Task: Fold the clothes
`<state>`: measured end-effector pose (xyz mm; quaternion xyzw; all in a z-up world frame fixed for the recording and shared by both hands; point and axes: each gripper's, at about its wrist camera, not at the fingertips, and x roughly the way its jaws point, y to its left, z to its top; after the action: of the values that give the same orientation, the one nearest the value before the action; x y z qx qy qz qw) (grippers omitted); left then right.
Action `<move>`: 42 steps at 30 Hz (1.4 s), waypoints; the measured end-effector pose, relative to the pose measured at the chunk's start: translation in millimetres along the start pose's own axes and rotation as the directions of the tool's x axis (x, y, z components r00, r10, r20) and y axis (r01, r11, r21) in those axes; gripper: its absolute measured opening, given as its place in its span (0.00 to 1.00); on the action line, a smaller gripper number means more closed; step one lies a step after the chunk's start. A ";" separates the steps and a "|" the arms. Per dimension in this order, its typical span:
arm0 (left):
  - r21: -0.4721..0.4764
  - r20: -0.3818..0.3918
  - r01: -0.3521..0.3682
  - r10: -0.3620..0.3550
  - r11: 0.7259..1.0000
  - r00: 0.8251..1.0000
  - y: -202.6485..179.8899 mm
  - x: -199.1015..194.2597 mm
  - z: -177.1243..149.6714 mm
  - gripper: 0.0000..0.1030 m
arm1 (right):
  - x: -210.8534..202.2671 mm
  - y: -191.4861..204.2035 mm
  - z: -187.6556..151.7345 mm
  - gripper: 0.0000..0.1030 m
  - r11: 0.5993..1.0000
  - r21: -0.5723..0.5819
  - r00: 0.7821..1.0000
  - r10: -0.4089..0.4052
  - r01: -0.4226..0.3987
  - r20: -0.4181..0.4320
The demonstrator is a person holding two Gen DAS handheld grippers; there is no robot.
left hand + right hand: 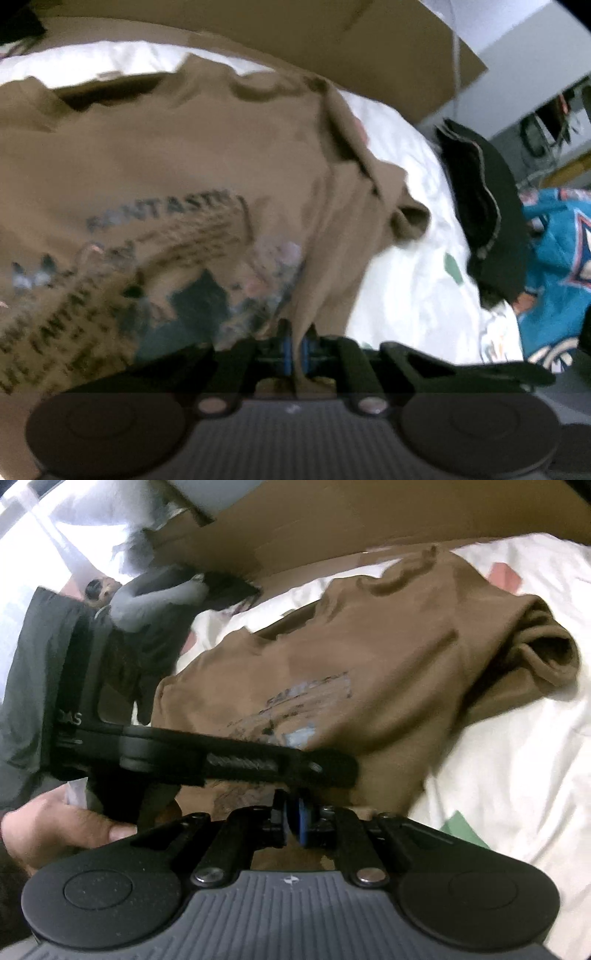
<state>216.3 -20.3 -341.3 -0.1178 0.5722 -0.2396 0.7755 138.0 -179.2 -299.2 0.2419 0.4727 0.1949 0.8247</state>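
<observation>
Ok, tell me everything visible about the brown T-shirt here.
The brown T-shirt is soft knit fabric with a blurred chest print of grey lettering and a picture. It lies front up and rumpled on a white bedsheet, neckline toward the far side, one short sleeve curling open. Its near hem is lifted and pinched in both claws: the left claw and the right claw are each shut on the fabric edge.

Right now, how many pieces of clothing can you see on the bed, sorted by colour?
Brown: 1, the printed T-shirt, pinched at its hem by the left gripper and the right gripper.
Black: 1, a dark garment.
Teal: 1, a jersey.
Total: 3, on the white bedding.
</observation>
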 end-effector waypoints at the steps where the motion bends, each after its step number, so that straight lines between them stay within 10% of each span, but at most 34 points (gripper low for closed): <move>1: 0.000 0.011 -0.010 0.010 1.000 1.000 2.4 -2.1 1.6 0.06 | -2.5 -2.8 0.4 0.05 1.000 0.009 1.000 0.001 -0.001 0.004; 12: -0.041 0.111 -0.071 0.076 0.997 0.991 24.5 -21.1 24.9 0.06 | -11.1 -49.6 30.6 0.07 0.967 0.063 0.961 -0.254 0.248 0.109; 16: -0.051 0.135 -0.086 0.093 0.995 0.987 32.1 -24.4 34.9 0.06 | -2.6 -54.8 40.9 0.42 0.959 0.065 0.951 -0.281 0.275 0.126; 26: -0.061 0.142 -0.072 0.080 0.996 0.987 42.4 -23.0 43.9 0.06 | 27.1 -46.1 65.1 0.44 0.950 0.036 0.937 -0.313 0.311 0.154; 29: -0.066 0.143 -0.065 0.073 0.996 0.987 45.4 -23.3 42.9 0.06 | 32.1 -48.9 70.2 0.40 0.953 0.053 0.940 -0.303 0.298 0.160; 32: -0.066 0.145 -0.057 0.066 0.996 0.987 46.5 -24.5 42.4 0.06 | 31.8 -48.6 73.2 0.02 0.954 0.036 0.941 -0.300 0.298 0.157; 42: -0.060 0.138 -0.006 0.015 0.998 0.990 38.4 -33.1 32.6 0.06 | -25.4 -61.4 95.5 0.00 0.910 -0.024 0.892 -0.400 0.413 0.210</move>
<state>248.5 26.4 -321.0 -0.1540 0.5243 -0.2097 0.8108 215.0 -263.3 -275.9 0.1280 0.4206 0.0087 0.8981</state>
